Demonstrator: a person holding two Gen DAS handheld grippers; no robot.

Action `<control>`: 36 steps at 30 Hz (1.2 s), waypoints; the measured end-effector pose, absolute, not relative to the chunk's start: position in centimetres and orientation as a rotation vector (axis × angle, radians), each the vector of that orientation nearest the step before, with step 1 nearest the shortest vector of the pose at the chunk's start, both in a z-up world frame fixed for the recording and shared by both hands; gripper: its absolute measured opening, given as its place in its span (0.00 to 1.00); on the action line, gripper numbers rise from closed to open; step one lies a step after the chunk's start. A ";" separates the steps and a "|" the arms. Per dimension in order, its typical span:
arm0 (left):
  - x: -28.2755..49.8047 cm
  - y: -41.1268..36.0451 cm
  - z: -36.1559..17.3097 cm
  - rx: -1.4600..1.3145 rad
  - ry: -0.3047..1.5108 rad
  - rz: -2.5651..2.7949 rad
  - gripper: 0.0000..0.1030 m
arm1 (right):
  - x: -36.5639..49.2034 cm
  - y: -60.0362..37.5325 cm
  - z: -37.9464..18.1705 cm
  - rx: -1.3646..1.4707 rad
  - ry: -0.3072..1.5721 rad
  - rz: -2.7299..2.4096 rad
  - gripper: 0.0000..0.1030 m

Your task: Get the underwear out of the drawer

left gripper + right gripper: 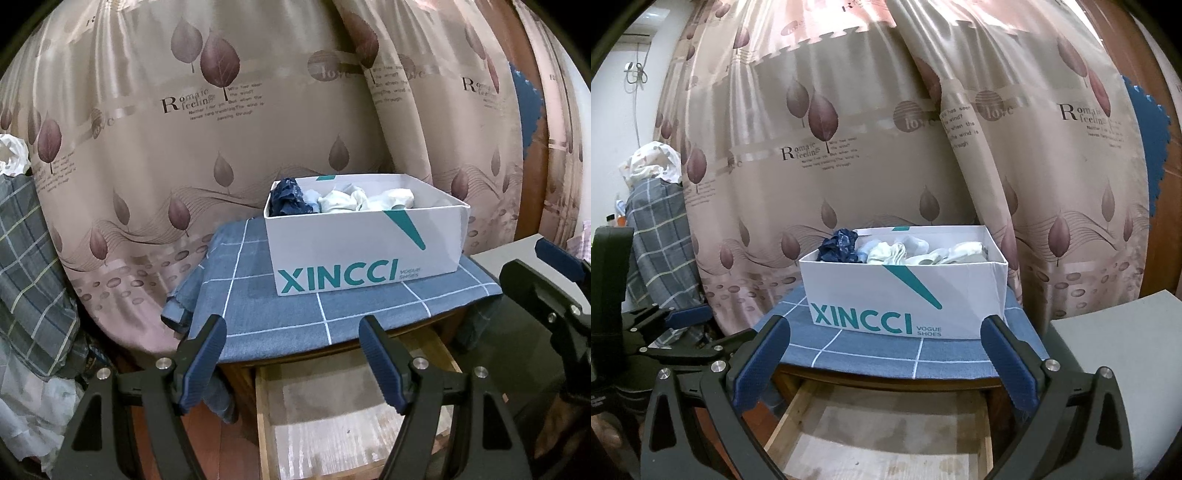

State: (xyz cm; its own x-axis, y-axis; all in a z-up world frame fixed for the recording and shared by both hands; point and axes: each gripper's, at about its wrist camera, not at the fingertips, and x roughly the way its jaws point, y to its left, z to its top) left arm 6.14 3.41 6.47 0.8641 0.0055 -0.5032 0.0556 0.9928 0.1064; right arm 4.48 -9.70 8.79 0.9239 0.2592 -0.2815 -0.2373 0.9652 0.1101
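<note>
Both tools (291,332) (886,332) gape empty over the drawer (886,435), its front cut off.

Black claw (291,334) frames, ribbed blue pads, silver screws.

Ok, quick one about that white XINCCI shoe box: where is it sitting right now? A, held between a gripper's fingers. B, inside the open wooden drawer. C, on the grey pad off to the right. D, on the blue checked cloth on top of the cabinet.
D: the shoe box rests on the blue checked cloth above the open drawer, whose visible part holds nothing, and neither open gripper touches it.
</note>
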 end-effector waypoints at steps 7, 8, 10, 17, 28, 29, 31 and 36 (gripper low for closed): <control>5.5 3.6 7.3 0.103 0.492 -0.036 0.82 | 4.2 -9.6 9.1 0.068 0.295 0.264 0.99; 5.3 3.6 7.5 0.108 0.477 -0.014 0.83 | 4.2 -9.7 9.2 0.068 0.295 0.265 0.99; 4.7 3.7 8.0 0.113 0.447 0.012 0.83 | 4.2 -9.7 9.2 0.067 0.295 0.265 1.00; 4.7 3.5 8.4 0.129 0.440 0.020 0.83 | 4.2 -9.7 9.2 0.066 0.296 0.266 0.99; 5.5 1.8 6.5 0.210 0.522 0.035 0.84 | 4.1 -12.0 9.6 0.105 0.331 0.278 0.99; 5.6 1.7 6.3 0.214 0.536 0.029 0.84 | 4.3 -13.0 9.8 0.126 0.351 0.272 1.00; 5.6 1.6 6.0 0.223 0.539 0.038 0.84 | 5.3 -15.3 10.2 0.141 0.414 0.215 1.00; 6.3 1.5 5.8 0.203 0.601 0.000 0.84 | 9.8 -24.1 10.0 0.102 0.693 0.000 1.00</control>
